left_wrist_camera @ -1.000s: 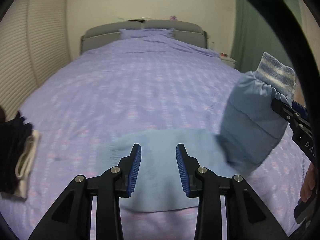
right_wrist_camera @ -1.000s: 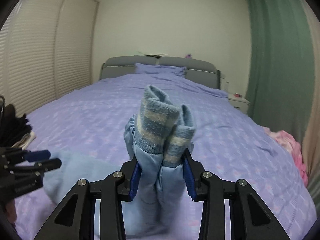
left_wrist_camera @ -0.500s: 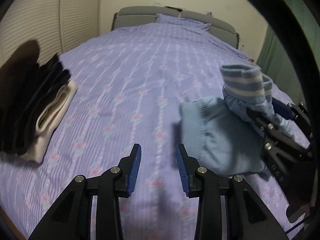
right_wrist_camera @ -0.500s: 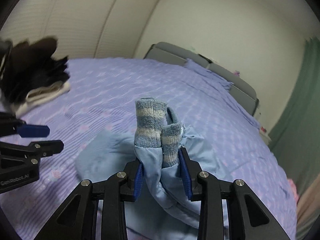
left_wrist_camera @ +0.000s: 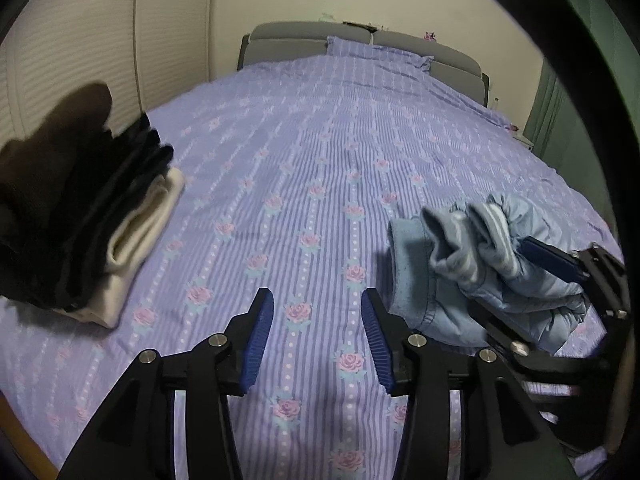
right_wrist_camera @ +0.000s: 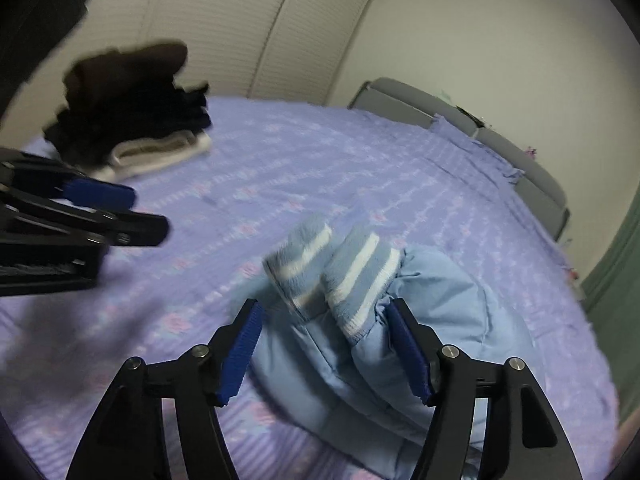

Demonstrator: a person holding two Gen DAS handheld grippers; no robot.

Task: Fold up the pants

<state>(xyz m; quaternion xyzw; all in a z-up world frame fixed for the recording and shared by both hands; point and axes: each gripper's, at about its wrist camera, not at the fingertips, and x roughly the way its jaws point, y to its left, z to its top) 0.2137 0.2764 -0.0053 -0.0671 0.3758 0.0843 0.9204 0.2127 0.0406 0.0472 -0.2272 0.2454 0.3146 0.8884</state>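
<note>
Pants (right_wrist_camera: 420, 320) now released on bed (left_wrist_camera: 320, 184), right gripper (right_wrist_camera: 324, 344) fingers spread; left gripper (left_wrist_camera: 318, 320) likewise unclenched, empty.

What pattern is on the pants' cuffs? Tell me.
Light blue with white stripes on the cuffs; the right wrist view shows it best.

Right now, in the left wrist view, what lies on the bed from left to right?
Stack of folded dark and cream clothes → bare purple floral bedspread → blue pants → right gripper, jaws around the pants.
</note>
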